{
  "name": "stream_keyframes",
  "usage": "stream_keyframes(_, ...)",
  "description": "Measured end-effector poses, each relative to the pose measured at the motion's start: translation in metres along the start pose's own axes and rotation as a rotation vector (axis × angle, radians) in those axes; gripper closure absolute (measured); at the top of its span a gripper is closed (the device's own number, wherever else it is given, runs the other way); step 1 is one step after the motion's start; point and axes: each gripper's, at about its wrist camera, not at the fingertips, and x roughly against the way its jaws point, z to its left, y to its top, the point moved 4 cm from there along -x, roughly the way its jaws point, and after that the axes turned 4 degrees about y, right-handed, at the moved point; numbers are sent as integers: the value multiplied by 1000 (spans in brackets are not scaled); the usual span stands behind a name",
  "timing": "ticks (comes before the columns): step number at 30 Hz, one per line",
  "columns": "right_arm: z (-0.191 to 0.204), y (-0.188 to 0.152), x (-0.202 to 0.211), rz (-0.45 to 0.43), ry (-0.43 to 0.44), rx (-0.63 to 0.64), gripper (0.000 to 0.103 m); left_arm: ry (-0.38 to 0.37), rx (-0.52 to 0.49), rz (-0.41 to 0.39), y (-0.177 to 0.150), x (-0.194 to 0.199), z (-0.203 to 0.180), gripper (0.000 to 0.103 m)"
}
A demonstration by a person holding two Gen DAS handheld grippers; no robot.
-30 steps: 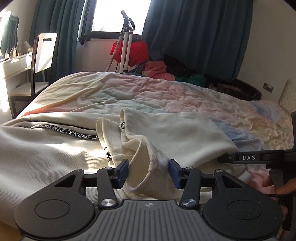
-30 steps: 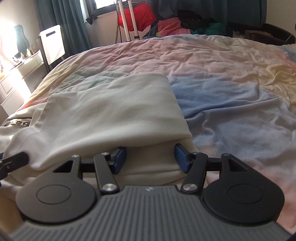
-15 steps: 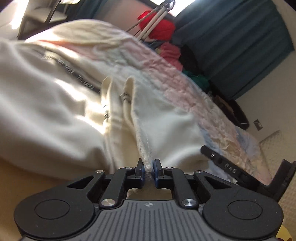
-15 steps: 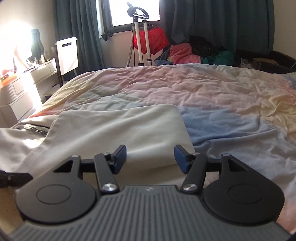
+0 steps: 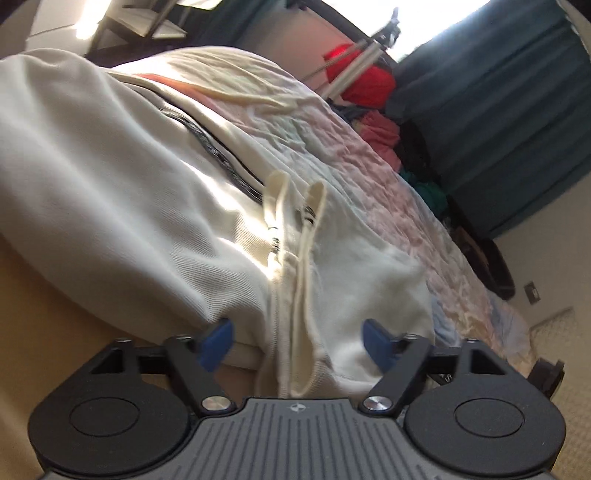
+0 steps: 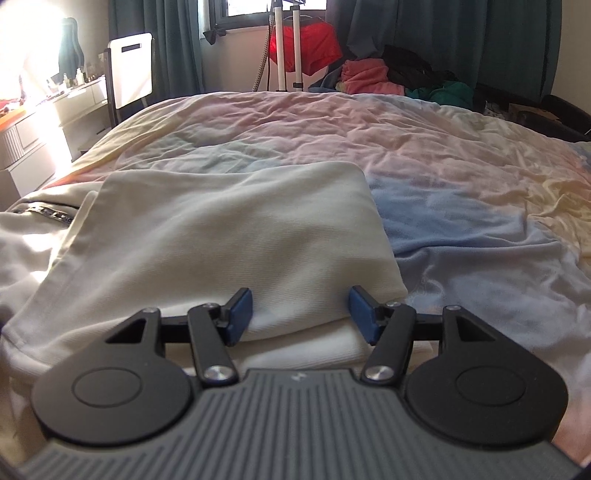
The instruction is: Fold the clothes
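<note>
A cream hooded sweatshirt point(image 5: 110, 206) with a black printed band lies on the bed. In the left wrist view its folded hem and drawstring edge point(image 5: 295, 295) run down between the fingers of my left gripper point(image 5: 297, 345), which is open and tilted, not clamping the cloth. In the right wrist view a folded cream panel point(image 6: 236, 236) of the same garment lies flat. My right gripper point(image 6: 301, 314) is open, its blue pads at the panel's near edge.
The bed has a pastel quilt point(image 6: 443, 155). Behind it are dark teal curtains point(image 6: 424, 33), a pile of clothes point(image 6: 369, 77), a red garment on a white stand point(image 6: 303, 48), and a white chair with a dresser point(image 6: 129, 74) at left.
My left gripper shut on the sweatshirt's folded edge half a second ago and has now opened and let it go. The right gripper stayed open and shifted slightly over the folded panel.
</note>
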Motion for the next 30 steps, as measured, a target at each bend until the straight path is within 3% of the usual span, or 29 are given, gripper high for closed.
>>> stream_keyframes(4, -3, 4, 8, -8, -3, -36, 43, 68, 141, -76, 10, 30, 34, 12)
stream_keyframes(7, -2, 8, 21, -29, 19, -52, 43, 125, 308, -120, 21, 42, 69, 12)
stream_keyframes(11, 23, 11, 46, -103, 157, 40, 43, 180, 426, -179, 40, 50, 97, 12)
stream_keyframes(15, 55, 7, 57, -105, 257, 153, 43, 198, 344, -236, 47, 57, 85, 14)
stream_keyframes(19, 84, -4, 57, -50, 339, 270, 43, 283, 113, -331, 36, 69, 43, 17)
stream_keyframes(24, 103, -9, 58, -48, 340, 358, 43, 206, -176, -367, 29, 59, -24, 14)
stream_keyframes(25, 102, -7, 57, -48, 332, 350, 43, 183, -220, -359, 28, 53, -36, 13)
stream_keyframes(27, 92, -3, 55, -70, 303, 301, 43, 125, -231, -228, 39, 15, -47, 11)
stream_keyframes(30, 70, 8, 51, -129, 241, 207, 43, 67, -176, -74, 52, -36, -51, 11)
